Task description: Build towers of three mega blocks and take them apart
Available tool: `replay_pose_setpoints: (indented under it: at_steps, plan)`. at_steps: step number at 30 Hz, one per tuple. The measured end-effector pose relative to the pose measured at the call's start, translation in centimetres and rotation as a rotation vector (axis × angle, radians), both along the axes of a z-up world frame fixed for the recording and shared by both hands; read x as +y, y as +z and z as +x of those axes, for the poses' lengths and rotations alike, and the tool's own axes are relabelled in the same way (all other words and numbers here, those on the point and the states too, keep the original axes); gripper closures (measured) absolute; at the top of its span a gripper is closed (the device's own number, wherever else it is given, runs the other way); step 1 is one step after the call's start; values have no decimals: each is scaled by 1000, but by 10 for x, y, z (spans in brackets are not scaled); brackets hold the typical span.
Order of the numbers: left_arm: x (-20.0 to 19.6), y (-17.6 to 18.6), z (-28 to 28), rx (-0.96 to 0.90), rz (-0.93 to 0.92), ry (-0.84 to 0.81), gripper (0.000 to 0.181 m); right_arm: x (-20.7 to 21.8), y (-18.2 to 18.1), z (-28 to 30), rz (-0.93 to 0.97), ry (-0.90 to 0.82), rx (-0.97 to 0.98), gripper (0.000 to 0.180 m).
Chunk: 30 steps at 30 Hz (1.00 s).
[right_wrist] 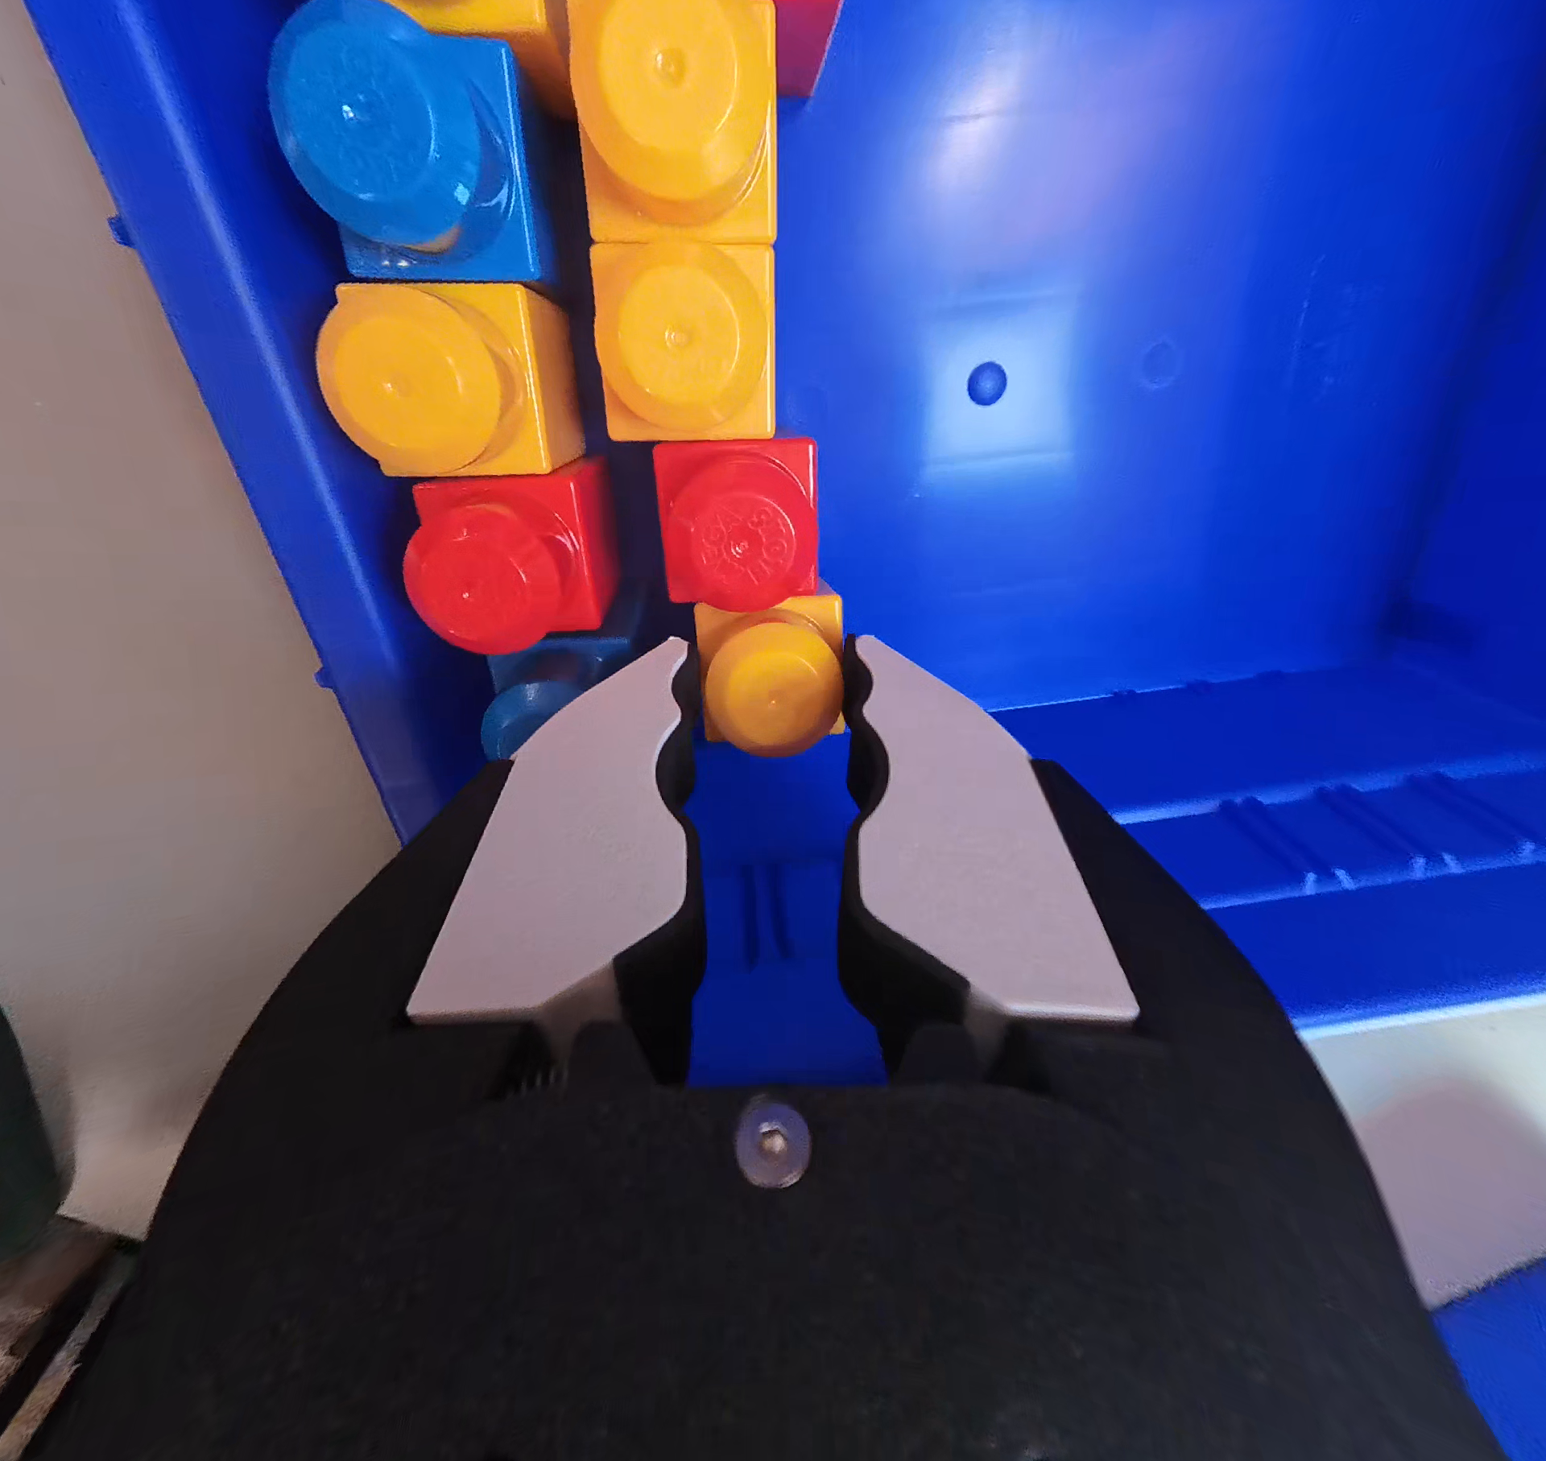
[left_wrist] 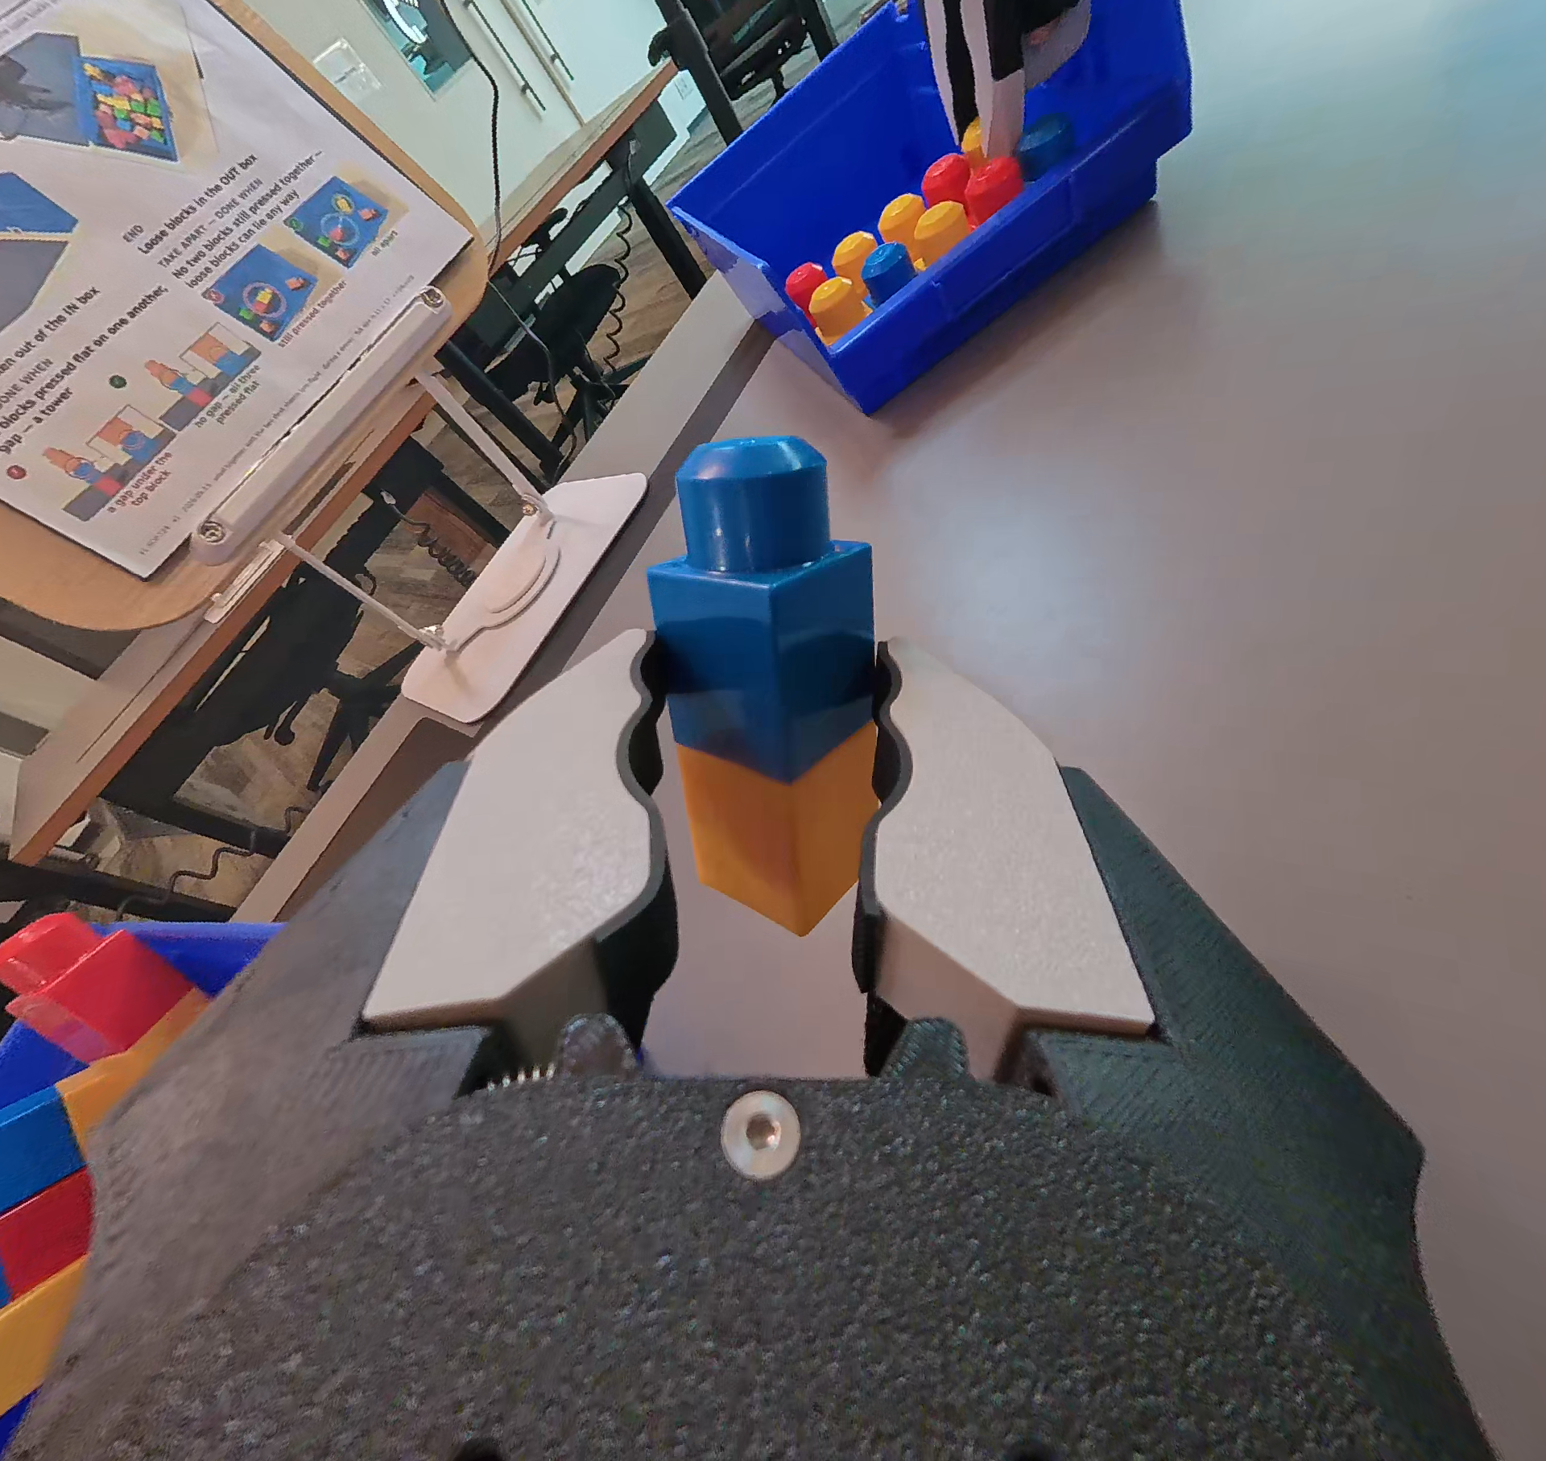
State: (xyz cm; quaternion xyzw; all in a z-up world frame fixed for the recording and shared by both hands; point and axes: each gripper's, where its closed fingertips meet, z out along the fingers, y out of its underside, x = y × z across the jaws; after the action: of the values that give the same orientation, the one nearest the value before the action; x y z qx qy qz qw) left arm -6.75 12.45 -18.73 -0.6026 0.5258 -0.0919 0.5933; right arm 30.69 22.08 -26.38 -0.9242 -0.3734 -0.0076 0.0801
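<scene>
Between the left gripper's [left_wrist: 768, 760] jaws, closest to its camera, a two-block stack is pinched: a blue block [left_wrist: 765, 651] pressed onto an orange block [left_wrist: 778, 844], stud pointing away. The jaws clamp both sides near the seam, which looks meant to keep the pair rigid while a third block is pressed on. The stack hangs above the grey tabletop [left_wrist: 1171, 668], so the blue stud has open room all around it. At the lower left corner of that view a heap of red, blue and orange blocks [left_wrist: 58, 1103] shows, probably in a second bin.

Farther off across the tabletop sits the blue bin [left_wrist: 912, 367], near the table edge, and the right gripper [right_wrist: 768, 689] reaches down into it. Its jaws are closed on a small orange block [right_wrist: 774, 681] at the near end of the rows of loose blocks. A red block [right_wrist: 736, 526] touches that orange one from behind, so a straight lift seems safest. The bin's right half [right_wrist: 1171, 334] lies bare, leaving space to withdraw. Beyond the left table edge stands an instruction sheet [left_wrist: 167, 250] on a stand.
</scene>
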Motion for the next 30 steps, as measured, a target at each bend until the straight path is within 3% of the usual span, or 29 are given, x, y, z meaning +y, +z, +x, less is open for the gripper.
replay_pose_setpoints:
  at_steps: [4,7,10,13,17,20,23,29,30]
  plan:
    - [-3,-2,5,-10,-18,-19,133,3,14,-6,40,0,55,134]
    - [-7,-2,10,-18,-27,-37,133,9,52,-32,203,82,105,131]
    - [-11,-5,16,-8,-28,-54,133,-12,94,-107,372,300,239,131]
    - [-18,-9,24,9,-31,-76,133,-64,114,-198,465,545,383,131]
    - [-31,-11,37,47,-8,-115,133,-130,98,-289,525,744,448,131]
    - [-37,-15,43,93,19,-128,133,-150,87,-324,530,763,513,134]
    - [-41,-22,46,134,17,-138,133,-151,80,-332,518,751,521,147]
    - [-39,-31,44,139,-26,-164,126,-159,87,-324,484,787,540,149]
    - [-40,-34,44,130,-54,-177,132,-160,91,-322,485,791,562,149]
